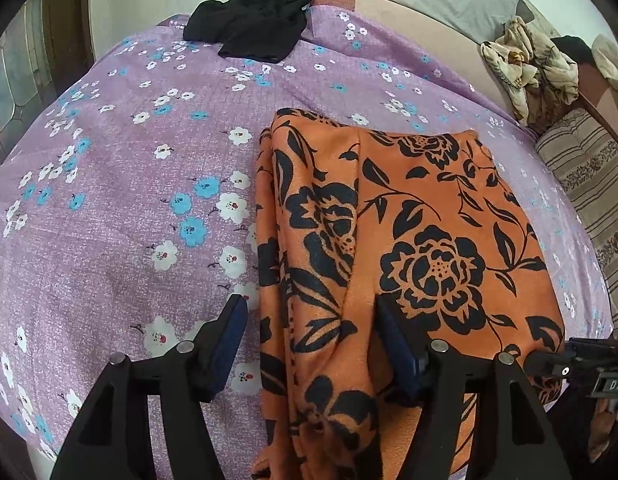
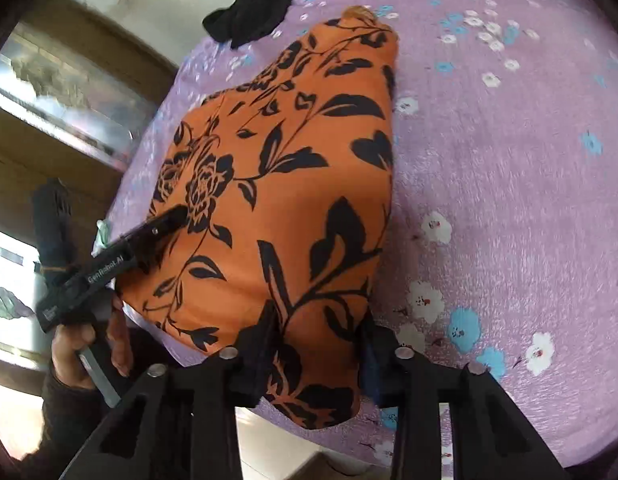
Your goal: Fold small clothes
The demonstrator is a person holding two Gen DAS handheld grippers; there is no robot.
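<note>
Orange garment (image 1: 409,240) lies folded on the bed (image 1: 129,200) (black garment (image 1: 249,20) beyond). Left gripper (image 1: 309,344) jaws spread over its edge. Right gripper (image 2: 319,356) jaws straddle its corner; grip unclear.

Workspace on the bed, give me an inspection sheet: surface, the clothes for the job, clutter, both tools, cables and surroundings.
Surface: purple flowered bedsheet, fairly smooth.
Job's things: orange garment with black flower print, partly folded and lying flat; black garment crumpled at the far edge of the sheet.
Clutter: a bundle of cream patterned cloth and a striped cushion beside the bed.
Left tool: jaws apart, astride the orange garment's edge, one pad on the sheet, the other on the fabric.
Right tool: jaws apart over the garment's near corner; no firm pinch can be seen.
Cables: nothing seen.
Surroundings: a wooden cabinet with glass; a person's hand holds the left tool.
</note>
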